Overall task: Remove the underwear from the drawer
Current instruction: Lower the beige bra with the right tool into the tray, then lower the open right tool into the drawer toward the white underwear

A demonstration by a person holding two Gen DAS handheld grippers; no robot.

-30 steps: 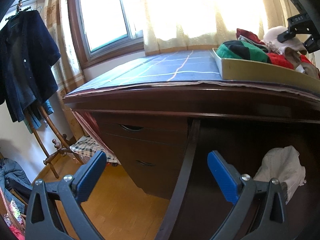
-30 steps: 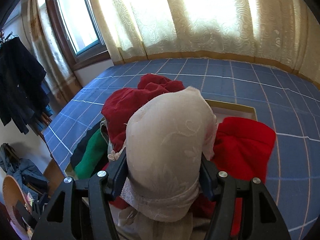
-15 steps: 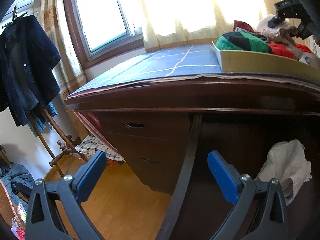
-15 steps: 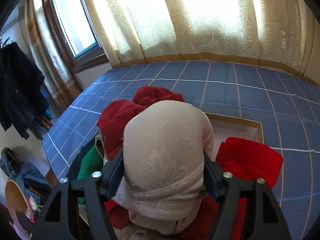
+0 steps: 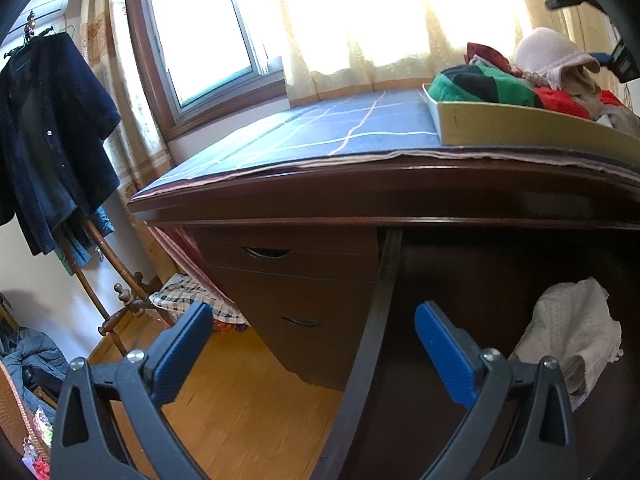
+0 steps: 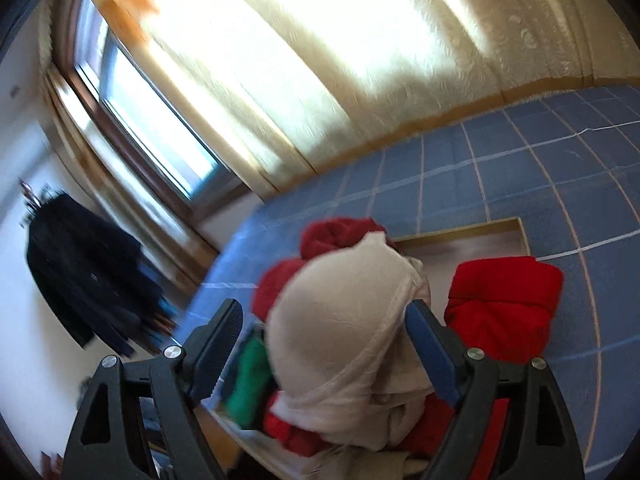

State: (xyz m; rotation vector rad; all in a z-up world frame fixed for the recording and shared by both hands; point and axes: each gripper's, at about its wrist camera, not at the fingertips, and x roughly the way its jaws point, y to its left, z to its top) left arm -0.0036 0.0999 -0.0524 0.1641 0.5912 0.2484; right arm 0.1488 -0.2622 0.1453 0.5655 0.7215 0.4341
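A: Right wrist view. What is the right gripper (image 6: 324,338) doing?

B: Its jaws have just been opening and are standing released. The pale bra (image 6: 344,332) is sitting between them, on top of the pile; the left pad is clear of it, while the right pad is just beside its edge, so no grip is showing. The picture is tilted and blurred.

A: Where is the pile lying?

B: In the tray (image 6: 460,236), which is resting on the blue checked cloth (image 6: 520,168). A red garment (image 6: 504,308) is lying at 3 o'clock of the bra, another red one (image 6: 340,236) at 12 o'clock, and a green one (image 6: 250,380) at 8 o'clock.

A: Left wrist view. And the left gripper (image 5: 314,346)?

B: It is hanging released, holding nothing, its blue pads wide apart in front of the dark desk (image 5: 360,196).

A: What is lying in the drawer?

B: A white garment (image 5: 568,332) is lying crumpled in the dark open space at 3 o'clock of the gripper, apart from the pads. At 1 o'clock, on the desk top, the tray (image 5: 520,128) is showing with the bra (image 5: 548,56) uppermost and the right gripper just at the frame's edge.

A: Background?

B: A dark jacket (image 5: 48,136) is hanging at 10 o'clock, beside the window (image 5: 204,28).
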